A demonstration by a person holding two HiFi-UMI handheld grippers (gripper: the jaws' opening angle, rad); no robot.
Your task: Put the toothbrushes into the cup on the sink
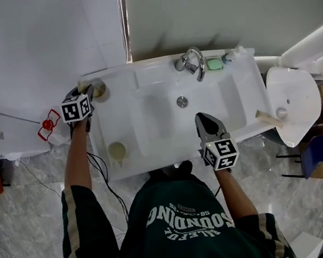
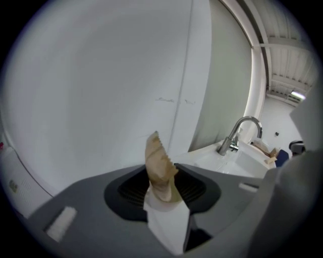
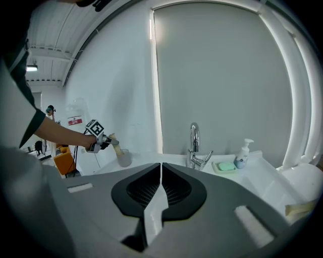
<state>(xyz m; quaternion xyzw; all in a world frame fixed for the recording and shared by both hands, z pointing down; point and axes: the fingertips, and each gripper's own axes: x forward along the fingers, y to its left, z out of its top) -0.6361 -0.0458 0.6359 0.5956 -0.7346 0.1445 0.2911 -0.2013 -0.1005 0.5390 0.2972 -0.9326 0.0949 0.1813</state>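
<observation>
A beige toothbrush point(image 2: 159, 169) stands upright between the jaws of my left gripper point(image 2: 166, 201). The jaws sit slightly apart, with a thin gap beside the handle. In the head view my left gripper point(image 1: 85, 90) hangs at the sink's back left corner, right over the clear cup point(image 1: 99, 90). The right gripper view shows the toothbrush point(image 3: 115, 143) reaching down into the cup point(image 3: 124, 157). My right gripper point(image 1: 207, 124) hovers over the basin's front edge, shut with nothing in it. A second beige toothbrush point(image 1: 265, 116) lies on the sink's right rim.
The white sink point(image 1: 139, 73) has a chrome tap point(image 1: 194, 62), a green soap in a dish point(image 1: 214, 64) and a pump bottle point(image 3: 243, 153) along its back. A round beige object point(image 1: 116, 150) sits on the left rim. A white toilet point(image 1: 296, 101) stands to the right.
</observation>
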